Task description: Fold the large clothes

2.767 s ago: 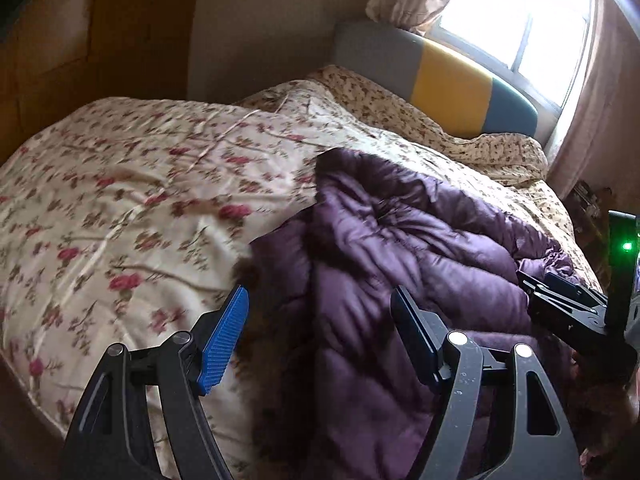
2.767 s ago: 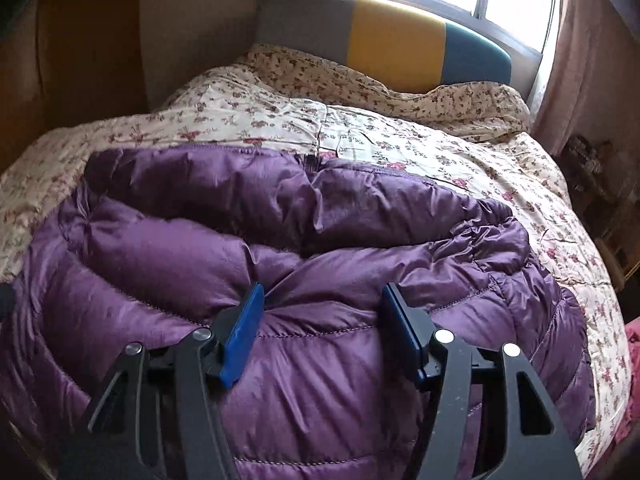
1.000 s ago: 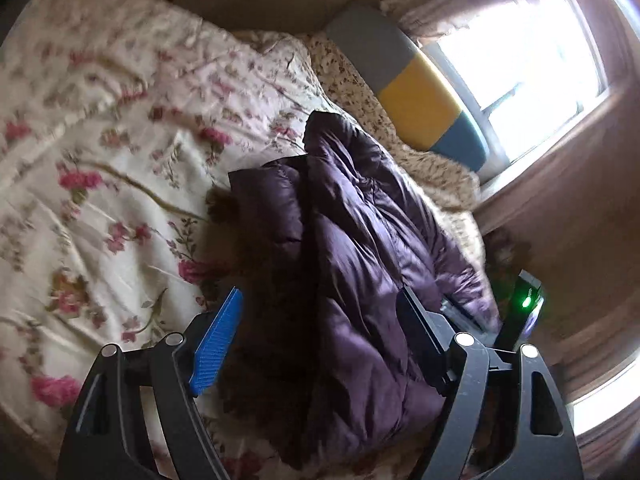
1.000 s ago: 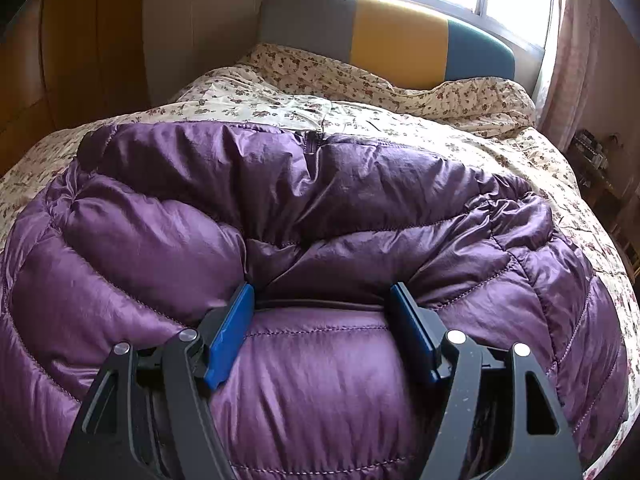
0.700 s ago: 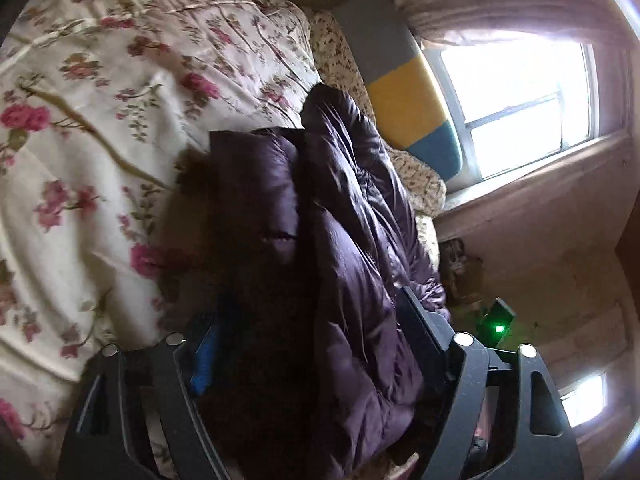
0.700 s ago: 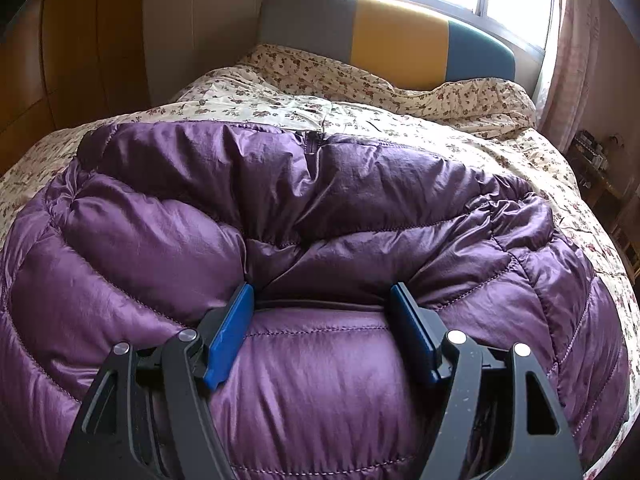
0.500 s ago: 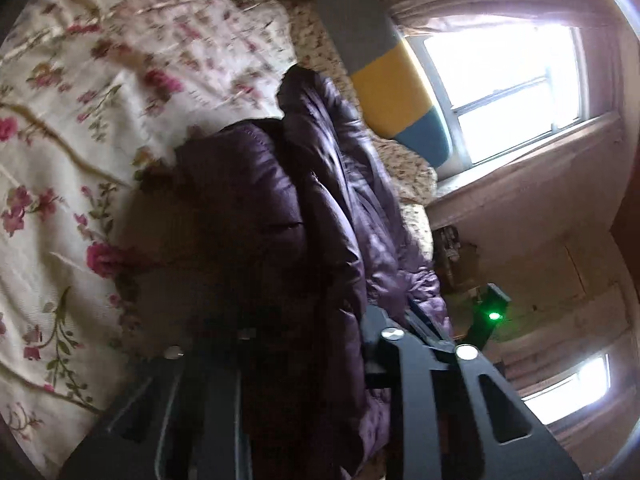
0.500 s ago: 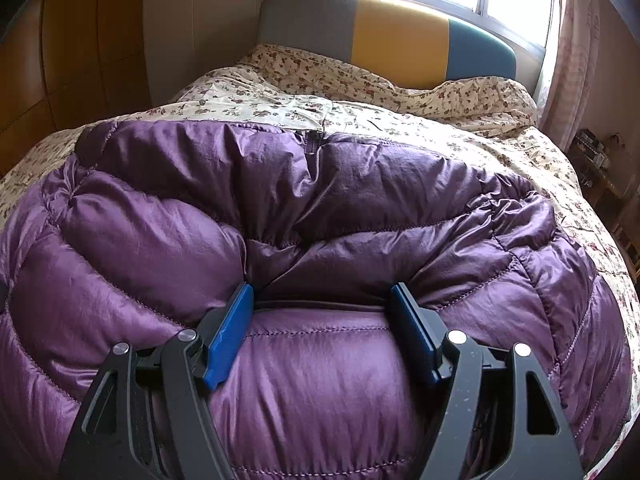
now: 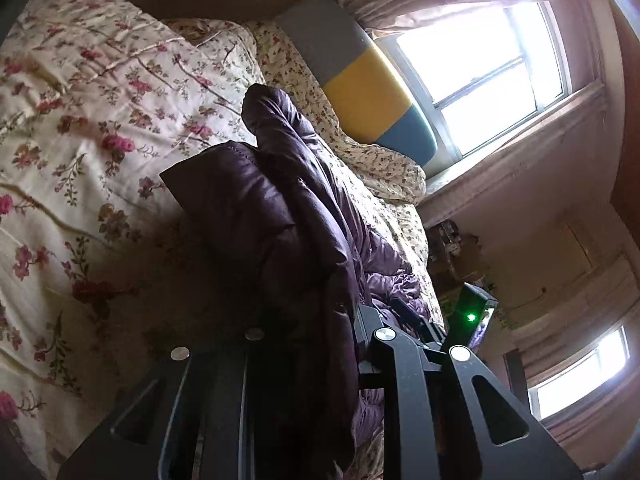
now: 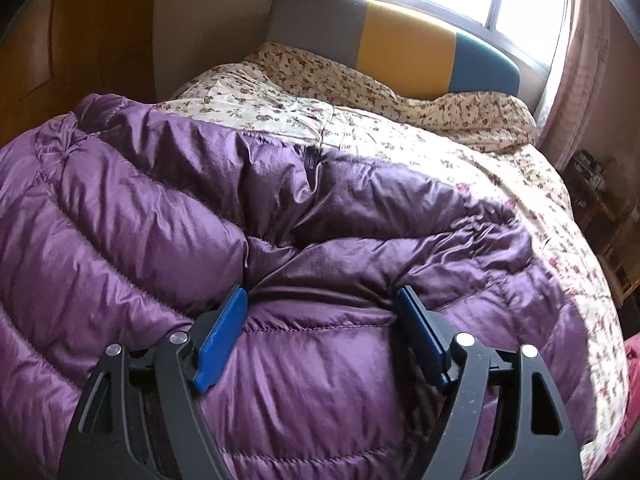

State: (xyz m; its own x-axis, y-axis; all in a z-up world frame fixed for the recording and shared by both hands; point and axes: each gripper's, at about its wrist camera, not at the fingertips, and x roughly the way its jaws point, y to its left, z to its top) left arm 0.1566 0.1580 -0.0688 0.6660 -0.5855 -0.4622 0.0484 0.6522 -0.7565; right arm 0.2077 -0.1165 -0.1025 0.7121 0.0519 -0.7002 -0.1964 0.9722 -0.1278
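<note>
Item: purple down jacket [image 10: 280, 240], large, quilted, slippery shell. Lies on the bed over a floral quilt [image 10: 400, 136], directly ahead of and under both tools; a padded headboard [image 10: 400, 52] stands beyond it, past the tool tips.

Left tool [image 9: 316, 332]: narrow, pinched on a thick bunched edge of the jacket that rises between its fingers and drapes away forward. Pads hidden by fabric.

Right tool [image 10: 324, 328]: wide, jaws opening; a puffy panel of the jacket bulges between the blue pads [image 10: 222, 338], which appear to rest against it rather than clamp it.

Risks, judged from this state:
- Slip at the left tool. Smooth shell and compressible filling may let the bunched edge creep out of a narrow pinch when the weight of the jacket comes onto it.
- Uneven fold. With the right tool letting go, one side alone carries the cloth; the body may drag across the quilt and twist.
- Quilt caught. The left pinch sits just above the floral quilt; a low pass could gather it too.
- Spring-back. Trapped air in the panels ahead of the right tool may push a folded layer open.
</note>
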